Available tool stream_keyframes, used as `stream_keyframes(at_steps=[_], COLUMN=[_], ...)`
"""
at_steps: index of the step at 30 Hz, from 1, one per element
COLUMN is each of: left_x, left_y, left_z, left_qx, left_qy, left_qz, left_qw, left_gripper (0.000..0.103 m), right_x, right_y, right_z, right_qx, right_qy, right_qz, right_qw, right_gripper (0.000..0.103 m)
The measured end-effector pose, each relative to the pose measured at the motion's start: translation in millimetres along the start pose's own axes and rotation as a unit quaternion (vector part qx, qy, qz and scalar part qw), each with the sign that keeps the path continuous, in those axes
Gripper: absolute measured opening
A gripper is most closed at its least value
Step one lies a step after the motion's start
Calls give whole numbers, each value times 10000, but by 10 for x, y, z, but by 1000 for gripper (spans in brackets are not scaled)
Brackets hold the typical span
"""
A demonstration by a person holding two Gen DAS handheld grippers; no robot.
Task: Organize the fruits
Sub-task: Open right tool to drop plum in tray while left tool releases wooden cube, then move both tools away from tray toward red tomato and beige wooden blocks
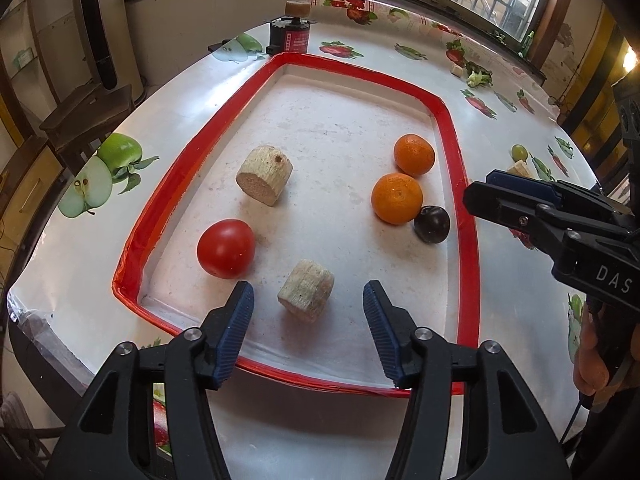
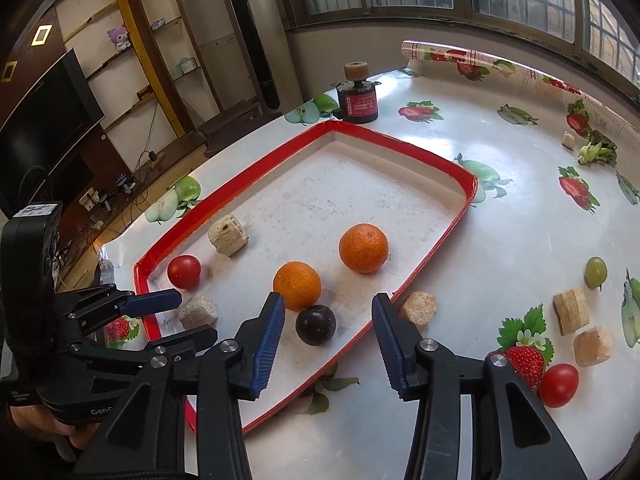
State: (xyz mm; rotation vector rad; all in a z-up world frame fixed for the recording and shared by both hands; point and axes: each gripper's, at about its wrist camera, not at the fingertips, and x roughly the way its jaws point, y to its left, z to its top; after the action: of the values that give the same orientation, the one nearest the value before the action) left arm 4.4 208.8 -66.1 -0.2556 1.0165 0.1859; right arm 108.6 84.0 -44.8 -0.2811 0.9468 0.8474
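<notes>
A red-rimmed white tray (image 1: 460, 152) (image 2: 440, 236) holds two oranges (image 1: 397, 198) (image 2: 363, 248), a dark plum (image 1: 431, 224) (image 2: 315, 325), a red tomato (image 1: 226, 248) (image 2: 184, 271) and two beige corn-cob pieces (image 1: 306, 290) (image 1: 264, 174). My left gripper (image 1: 308, 304) is open just above the near cob piece. My right gripper (image 2: 328, 316) is open and empty, just behind the plum; it shows in the left wrist view (image 1: 496, 196) at the tray's right rim. Outside the tray lie a second tomato (image 2: 559, 385) and a green grape (image 2: 595, 272).
Several beige cob pieces (image 2: 571, 315) (image 2: 417, 309) lie on the fruit-print tablecloth right of the tray. A dark red canister (image 1: 289, 37) (image 2: 357, 106) stands behind the tray. A green vegetable scrap (image 2: 596, 153) lies far right. The table's edge is near on the left.
</notes>
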Motion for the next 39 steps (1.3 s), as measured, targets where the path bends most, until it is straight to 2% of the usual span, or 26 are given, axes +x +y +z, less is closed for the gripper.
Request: stream_keyframes(at_steps=[9, 17, 39], left_x=[-155, -223, -303], left_y=[-103, -308, -1215], left_z=[16, 8, 14], left_qx=[43, 168, 974], left_qy=[-155, -202, -226], left_qz=[-61, -209, -690], left_qw=[9999, 9994, 9926], left_gripper=[56, 56, 59], right_x=[-372, -662, -1270], right_y=[-151, -517, -1321], right_z=[-139, -420, -1025], right_qx=[162, 556, 1398], right_qy=[-241, -316, -503], right_qz=[-111, -363, -988], right_qw=[9995, 9973, 9840], right_gripper=[52, 54, 54])
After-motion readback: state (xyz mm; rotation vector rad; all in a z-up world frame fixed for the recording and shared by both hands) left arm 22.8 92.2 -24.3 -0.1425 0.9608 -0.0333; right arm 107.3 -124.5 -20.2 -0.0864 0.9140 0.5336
